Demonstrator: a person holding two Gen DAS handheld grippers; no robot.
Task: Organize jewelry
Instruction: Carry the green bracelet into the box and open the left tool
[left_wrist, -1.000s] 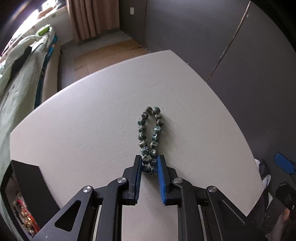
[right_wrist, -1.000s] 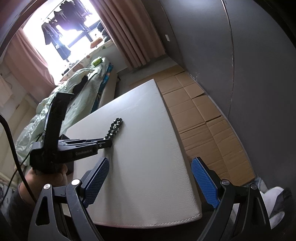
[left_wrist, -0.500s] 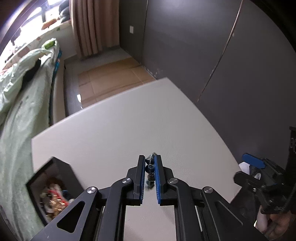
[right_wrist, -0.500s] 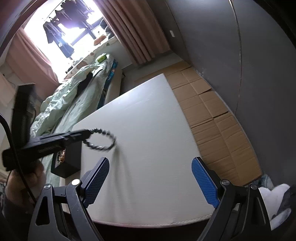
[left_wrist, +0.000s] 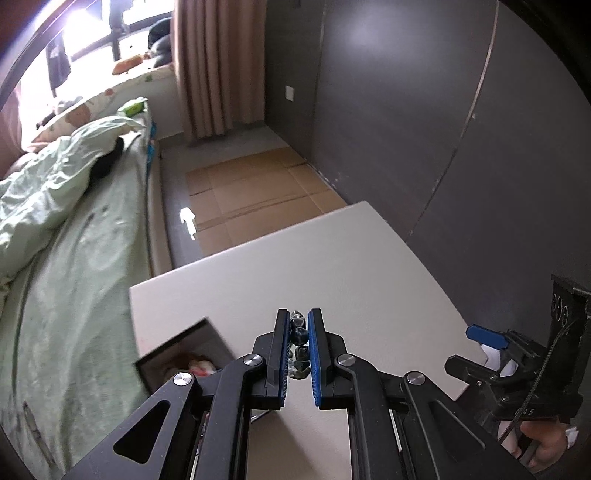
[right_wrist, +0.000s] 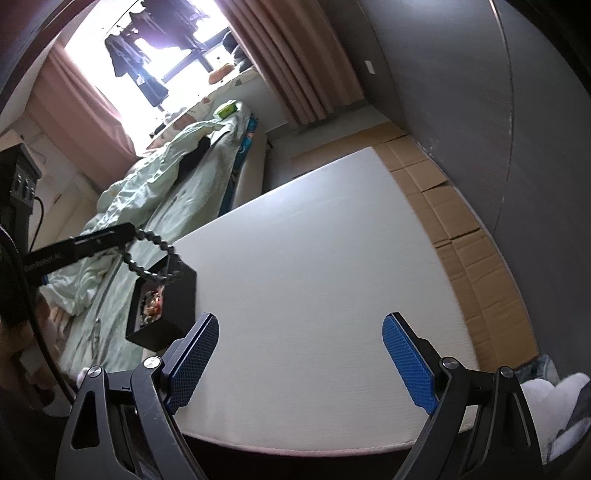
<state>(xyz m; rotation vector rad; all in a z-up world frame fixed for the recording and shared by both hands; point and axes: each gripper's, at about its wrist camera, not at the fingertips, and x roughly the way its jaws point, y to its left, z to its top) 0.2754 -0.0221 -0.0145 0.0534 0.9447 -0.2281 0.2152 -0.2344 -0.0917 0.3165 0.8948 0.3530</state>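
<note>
My left gripper (left_wrist: 298, 321) is shut on a dark beaded bracelet (left_wrist: 299, 343). In the right wrist view the bracelet (right_wrist: 155, 258) hangs as a loop from the left gripper (right_wrist: 129, 232), in the air above an open black jewelry box (right_wrist: 162, 306) at the left edge of the white table (right_wrist: 314, 277). The box (left_wrist: 184, 354) holds several colourful pieces. My right gripper (right_wrist: 299, 354) is open and empty, above the table's near edge. It also shows in the left wrist view (left_wrist: 487, 338).
A bed with a pale green duvet (left_wrist: 55, 229) runs along the table's left side. Flattened cardboard (left_wrist: 258, 195) covers the floor beyond the table. A dark grey wall (left_wrist: 424, 110) stands to the right.
My left gripper closed on the bracelet, lifted it off the table and carried it left to above the black box. The right gripper stayed open and nearly still.
</note>
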